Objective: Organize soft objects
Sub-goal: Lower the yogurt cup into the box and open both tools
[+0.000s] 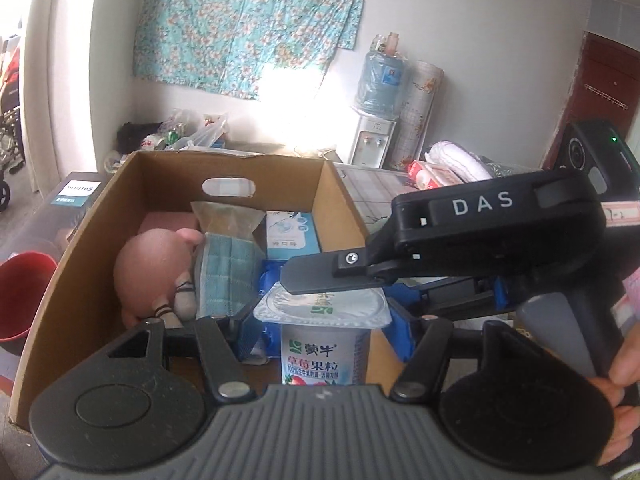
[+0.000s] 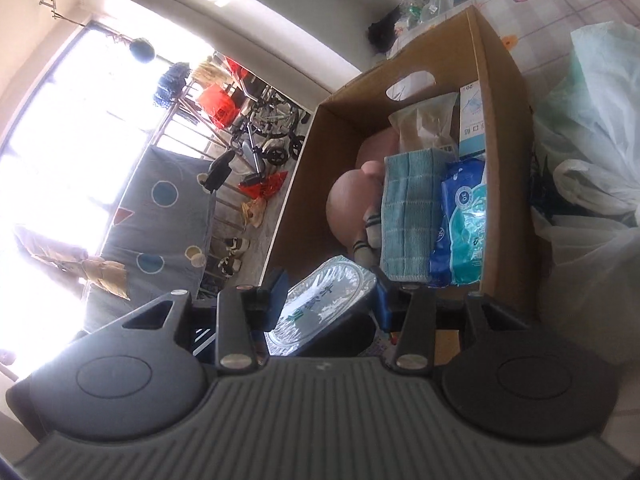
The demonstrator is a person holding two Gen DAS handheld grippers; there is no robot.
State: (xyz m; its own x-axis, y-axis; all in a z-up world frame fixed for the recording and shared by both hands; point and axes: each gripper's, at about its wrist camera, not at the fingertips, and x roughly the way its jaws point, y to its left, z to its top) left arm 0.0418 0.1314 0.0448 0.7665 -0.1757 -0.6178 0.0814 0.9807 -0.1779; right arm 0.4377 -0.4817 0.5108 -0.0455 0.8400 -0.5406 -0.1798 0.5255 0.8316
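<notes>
Both claws on one yogurt cup [image 1: 322, 336], looks like a handover | left claw [image 1: 320, 332] clamped on cup body, upright over the cardboard box [image 1: 332, 196]'s near end | right claw [image 2: 326, 300] closed around its rim from the side | cup: foil lid sealed, strawberry label; box already holds pink plush [image 1: 150, 268], teal cloth [image 1: 226, 276], tissue pack [image 2: 462, 220].

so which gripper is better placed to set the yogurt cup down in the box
Left. The left gripper brackets the upright yogurt cup by its sides over the cardboard box. The right gripper only meets the foil lid from the side.
</notes>
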